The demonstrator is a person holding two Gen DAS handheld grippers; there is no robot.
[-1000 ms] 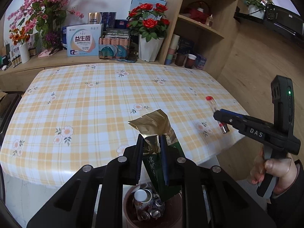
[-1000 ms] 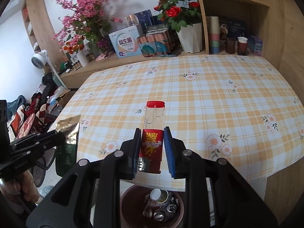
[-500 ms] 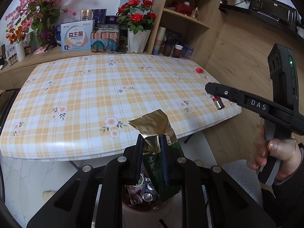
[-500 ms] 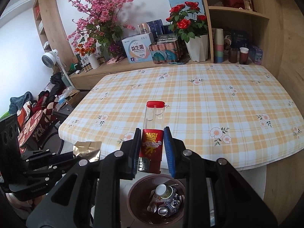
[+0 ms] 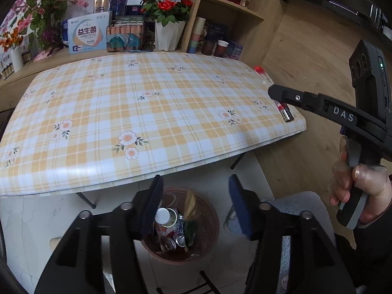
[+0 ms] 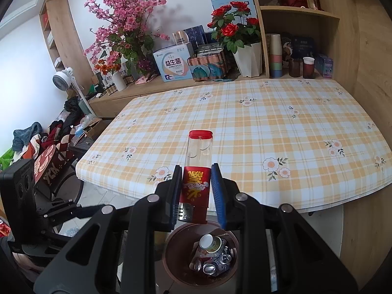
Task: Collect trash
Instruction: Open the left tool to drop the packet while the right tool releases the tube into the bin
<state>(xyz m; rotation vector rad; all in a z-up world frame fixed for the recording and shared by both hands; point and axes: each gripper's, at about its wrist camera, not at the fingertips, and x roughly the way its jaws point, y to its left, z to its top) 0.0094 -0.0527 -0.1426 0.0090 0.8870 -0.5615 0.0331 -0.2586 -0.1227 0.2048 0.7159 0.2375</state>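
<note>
Item: clear bottle [image 6: 199,169], red cap, red label with gold lettering; clamped at the label between the closed-in fingers of the right gripper [image 6: 196,191], cap end pointing away from the camera, lower end hanging over the bin [image 6: 176,254]. In the left wrist view the same bottle [image 5: 284,112] shows only partly behind the black finger, at the near right corner of the table.

Item: gold-and-green foil packet [image 5: 189,213]; in the bin [image 5: 210,230], standing on end among the other rubbish, blurred.

Item: left gripper [image 5: 193,205]; fingers spread wide apart, nothing between them, positioned directly above the bin.

Bin: round, brown, on the pale floor just in front of the table edge. Contents: a paper cup [image 6: 210,242] lying on its side, several crushed drink cans [image 6: 215,264].

Table [image 6: 257,127]: yellow-and-white check cloth with flower print.

Beyond the table: wooden ledge carrying a white pot of red roses [image 6: 235,39], pink blossom sprays [image 6: 122,24], a blue-and-white box [image 6: 174,66]; shelving at right with stacked cups [image 6: 275,56]
</note>
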